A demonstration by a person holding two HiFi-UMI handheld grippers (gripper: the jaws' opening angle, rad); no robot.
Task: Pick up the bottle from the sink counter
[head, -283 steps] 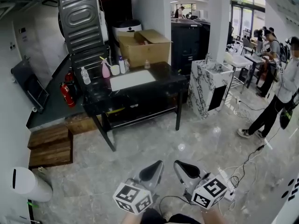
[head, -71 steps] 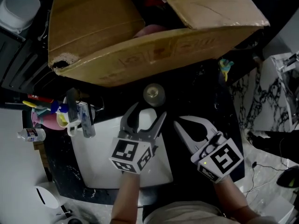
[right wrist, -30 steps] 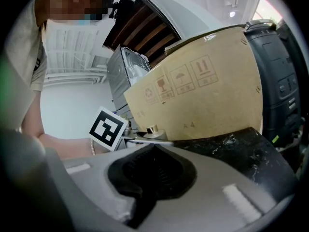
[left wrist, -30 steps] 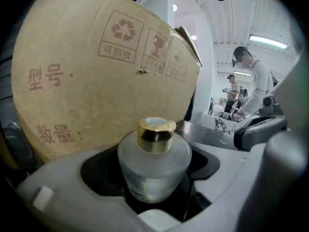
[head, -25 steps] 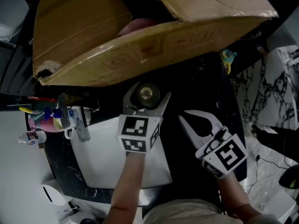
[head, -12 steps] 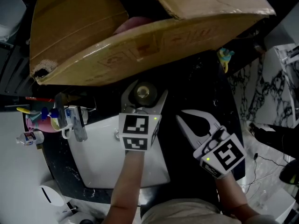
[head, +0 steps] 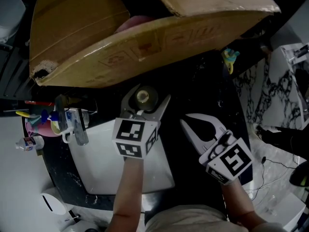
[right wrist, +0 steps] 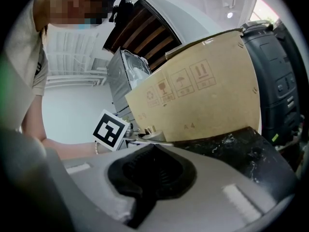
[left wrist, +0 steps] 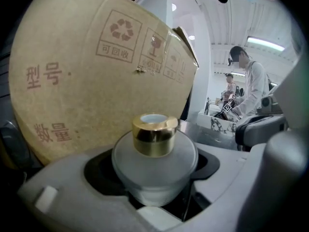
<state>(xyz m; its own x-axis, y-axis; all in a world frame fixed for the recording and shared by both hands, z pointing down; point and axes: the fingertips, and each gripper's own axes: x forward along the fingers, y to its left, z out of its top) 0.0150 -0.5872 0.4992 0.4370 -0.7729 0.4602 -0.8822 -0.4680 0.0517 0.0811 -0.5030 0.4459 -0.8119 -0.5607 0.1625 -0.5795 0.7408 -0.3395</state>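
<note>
Left gripper [head: 145, 97] had advanced to bottle [head: 143, 95] just before box [head: 120, 42]; jaws clamped its body. Grasp judged made, lift pending. Right gripper [head: 187, 120] closed, empty.

Bottle [left wrist: 154, 161] — frosted, matt, translucent body w/ shiny gold metal-look cap [left wrist: 155, 134]. Box [head: 120, 42]: brown cardboard, matt, rough at a torn corner. Desk [head: 205, 93] — glossy black stone look w/ white flecks. Sink [head: 99, 158]: smooth white. Right hand-held gripper [right wrist: 154, 146]: matt grey plastic, black ribbed lining.
</note>
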